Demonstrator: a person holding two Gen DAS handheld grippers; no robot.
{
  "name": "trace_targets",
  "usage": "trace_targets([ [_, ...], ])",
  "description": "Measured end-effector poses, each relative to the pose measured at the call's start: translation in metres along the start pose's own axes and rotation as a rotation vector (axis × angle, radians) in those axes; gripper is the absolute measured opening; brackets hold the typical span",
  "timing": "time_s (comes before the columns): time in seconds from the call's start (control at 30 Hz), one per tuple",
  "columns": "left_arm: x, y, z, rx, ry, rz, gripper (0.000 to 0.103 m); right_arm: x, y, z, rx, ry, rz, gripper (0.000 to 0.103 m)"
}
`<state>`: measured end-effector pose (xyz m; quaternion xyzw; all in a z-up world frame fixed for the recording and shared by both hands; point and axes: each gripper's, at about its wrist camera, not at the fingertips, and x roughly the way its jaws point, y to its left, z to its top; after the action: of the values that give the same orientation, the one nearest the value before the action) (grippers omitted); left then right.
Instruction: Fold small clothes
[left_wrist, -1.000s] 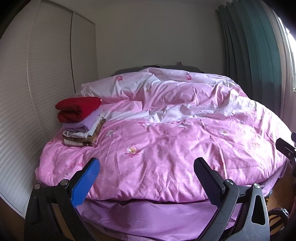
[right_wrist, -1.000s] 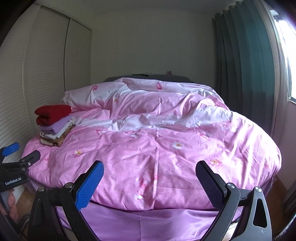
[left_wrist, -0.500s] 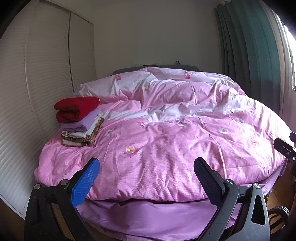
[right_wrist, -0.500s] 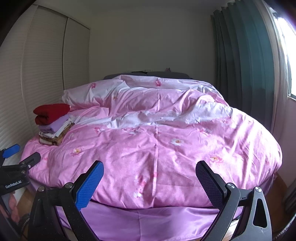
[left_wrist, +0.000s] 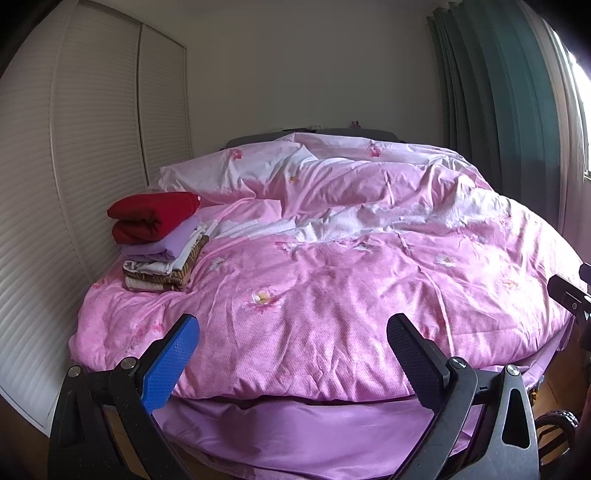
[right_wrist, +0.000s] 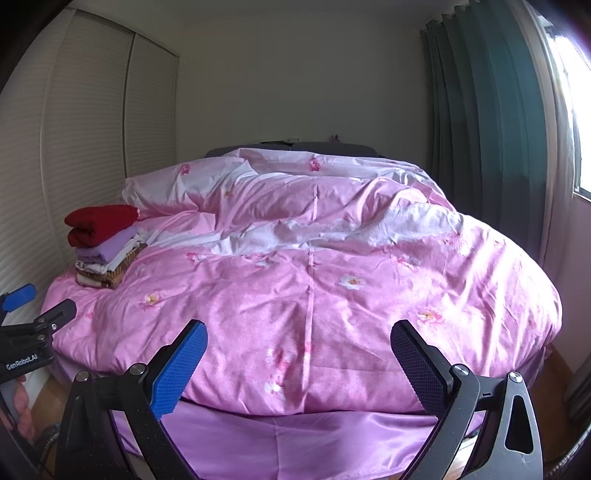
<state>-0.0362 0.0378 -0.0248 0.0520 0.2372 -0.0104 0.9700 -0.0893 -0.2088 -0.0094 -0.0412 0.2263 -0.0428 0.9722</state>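
Note:
A stack of folded clothes rests on the left side of the bed, a red piece on top, then lilac, white and brown patterned ones; the right wrist view shows the same stack. My left gripper hangs open in front of the bed's foot, nothing between its fingers. Likewise my right gripper is open and holds nothing, well short of the stack. The left gripper's side shows at the left edge of the right wrist view.
A rumpled pink flowered duvet covers the bed, over a lilac sheet. White slatted wardrobe doors stand close along the left. Teal curtains and a window are on the right. Wooden floor lies below the bed.
Both grippers have drawn back a little from the bed and stayed open; the bed looks slightly smaller and lower in both views.

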Motion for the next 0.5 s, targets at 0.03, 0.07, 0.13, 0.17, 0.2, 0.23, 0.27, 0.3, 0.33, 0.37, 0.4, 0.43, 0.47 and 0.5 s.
trace_targets([
  [0.03, 0.0003, 0.0006, -0.0002, 0.0, 0.002, -0.002, 0.103, 0.0005, -0.0001, 0.0013, 0.001, 0.0, 0.001, 0.1],
  [0.07, 0.0001, 0.0008, -0.0001, 0.0, 0.003, -0.003, 0.103, 0.0004, -0.0002, 0.001, 0.0, -0.001, 0.001, 0.1],
  [0.13, 0.0004, 0.0008, -0.001, 0.001, 0.002, -0.003, 0.103, 0.0006, -0.0009, 0.0014, 0.0, -0.002, 0.001, 0.1],
  [0.17, 0.0, 0.0012, -0.001, 0.0, 0.002, -0.004, 0.103, 0.0005, -0.0011, 0.0015, 0.001, -0.002, 0.001, 0.1],
  [0.2, 0.0004, 0.0008, -0.001, -0.001, 0.002, -0.005, 0.103, 0.0004, -0.0015, 0.0008, 0.001, -0.004, 0.0, 0.1],
  [0.23, 0.0004, 0.0007, -0.0009, -0.001, 0.002, -0.005, 0.103, 0.0006, -0.0027, 0.0008, 0.001, -0.005, -0.001, 0.1],
  [0.27, 0.0001, 0.0009, -0.0014, -0.001, 0.001, -0.004, 0.103, 0.0004, -0.0036, 0.0007, 0.001, -0.006, -0.002, 0.1],
  [0.3, 0.0, 0.0011, -0.0015, -0.001, 0.001, -0.003, 0.103, 0.0007, -0.0044, -0.0001, 0.001, -0.007, -0.003, 0.1],
  [0.33, -0.0001, 0.0013, -0.0016, -0.001, 0.001, -0.001, 0.103, 0.0004, -0.0038, 0.0009, 0.001, -0.005, -0.001, 0.1],
  [0.37, 0.0003, 0.0017, -0.0014, -0.002, 0.002, -0.001, 0.103, 0.0004, -0.0035, 0.0009, 0.001, -0.004, -0.001, 0.1],
  [0.4, 0.0004, 0.0019, -0.0015, -0.003, 0.002, -0.001, 0.103, 0.0003, -0.0035, 0.0006, 0.001, -0.005, -0.002, 0.1],
  [0.43, 0.0003, 0.0022, -0.0014, -0.002, 0.001, -0.001, 0.103, 0.0001, -0.0032, 0.0008, 0.001, -0.006, -0.001, 0.1],
  [0.47, 0.0002, 0.0021, -0.0017, -0.002, 0.001, 0.0, 0.103, 0.0005, -0.0038, 0.0003, 0.0, -0.005, -0.001, 0.1],
  [0.5, 0.0004, 0.003, -0.0013, -0.001, 0.001, -0.003, 0.103, 0.0003, -0.0028, 0.0005, 0.001, -0.005, -0.002, 0.1],
])
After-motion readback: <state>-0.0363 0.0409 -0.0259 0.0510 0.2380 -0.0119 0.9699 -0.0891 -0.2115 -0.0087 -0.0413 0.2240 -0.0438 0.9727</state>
